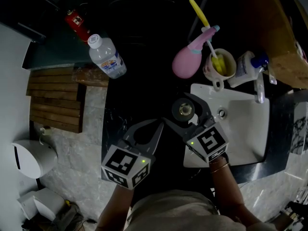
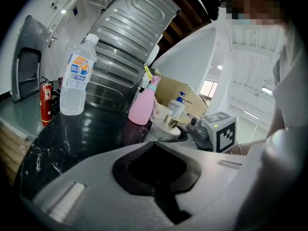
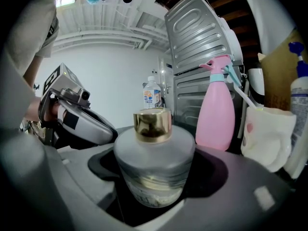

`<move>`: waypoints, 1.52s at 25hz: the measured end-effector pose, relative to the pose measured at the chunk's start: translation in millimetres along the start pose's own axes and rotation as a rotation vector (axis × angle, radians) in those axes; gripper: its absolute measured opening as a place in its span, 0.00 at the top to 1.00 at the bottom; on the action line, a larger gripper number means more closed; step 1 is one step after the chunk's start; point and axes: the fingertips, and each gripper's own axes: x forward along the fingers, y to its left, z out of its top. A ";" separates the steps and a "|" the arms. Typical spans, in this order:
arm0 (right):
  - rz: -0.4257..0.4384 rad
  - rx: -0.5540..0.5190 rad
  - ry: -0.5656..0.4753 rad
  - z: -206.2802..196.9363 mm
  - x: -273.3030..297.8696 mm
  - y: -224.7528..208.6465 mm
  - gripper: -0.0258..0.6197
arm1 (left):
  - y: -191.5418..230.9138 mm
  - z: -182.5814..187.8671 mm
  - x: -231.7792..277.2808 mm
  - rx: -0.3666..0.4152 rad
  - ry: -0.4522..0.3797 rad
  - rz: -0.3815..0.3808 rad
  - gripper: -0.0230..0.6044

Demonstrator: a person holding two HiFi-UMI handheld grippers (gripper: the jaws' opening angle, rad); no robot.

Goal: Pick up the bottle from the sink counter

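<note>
A round frosted glass bottle (image 1: 184, 109) with a gold cap stands upright between the jaws of my right gripper (image 1: 180, 109), which is shut on it. In the right gripper view the bottle (image 3: 154, 162) fills the hollow of the jaws. It is over the black counter (image 1: 125, 105), beside the sink's left edge; whether it touches the counter is not visible. Just to the left, my left gripper (image 1: 148, 126) is shut and holds nothing. A clear plastic water bottle (image 1: 107, 56) with a white cap stands further back on the left.
A pink spray bottle (image 1: 188, 60), a mug (image 1: 219, 64) holding a yellow brush and a white pump bottle (image 1: 245, 67) stand behind the white sink basin (image 1: 240, 124). A red extinguisher (image 1: 77, 24) is at the back left. Wooden slats (image 1: 55, 100) lie left of the counter.
</note>
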 end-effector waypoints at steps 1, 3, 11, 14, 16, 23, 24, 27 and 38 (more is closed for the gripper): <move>0.001 -0.002 0.001 -0.1 0.8 0.2 0.41 | 0.3 0.2 0.0 0.000 0.000 0.000 0.96; 0.001 -0.006 -0.002 -0.8 2.5 -0.1 0.41 | 0.5 0.7 0.1 0.000 -0.002 0.000 0.96; -0.003 -0.007 0.010 -0.8 5.9 -1.9 0.41 | 0.4 1.2 -0.8 0.000 -0.003 -0.001 0.96; 0.012 -0.004 0.012 -1.4 6.7 -0.7 0.41 | 0.8 1.1 -1.0 0.000 -0.003 0.000 0.96; 0.020 -0.007 0.013 -2.9 7.0 -0.4 0.41 | 0.3 1.0 -1.0 0.001 -0.002 -0.001 0.96; 0.016 -0.040 0.010 -3.6 7.1 -1.1 0.42 | 0.8 0.2 0.2 0.003 0.000 0.000 0.96; 0.013 -0.043 0.010 -4.3 7.1 -1.5 0.43 | 0.8 0.0 0.4 0.005 0.001 -0.001 0.96; -0.004 -0.040 0.017 -5.6 6.7 -2.3 0.43 | 1.4 -0.5 0.8 0.010 0.003 -0.002 0.96; -0.066 -0.002 0.035 -6.7 -1.4 -4.2 0.43 | 3.1 0.4 -4.7 0.013 -0.003 0.006 0.96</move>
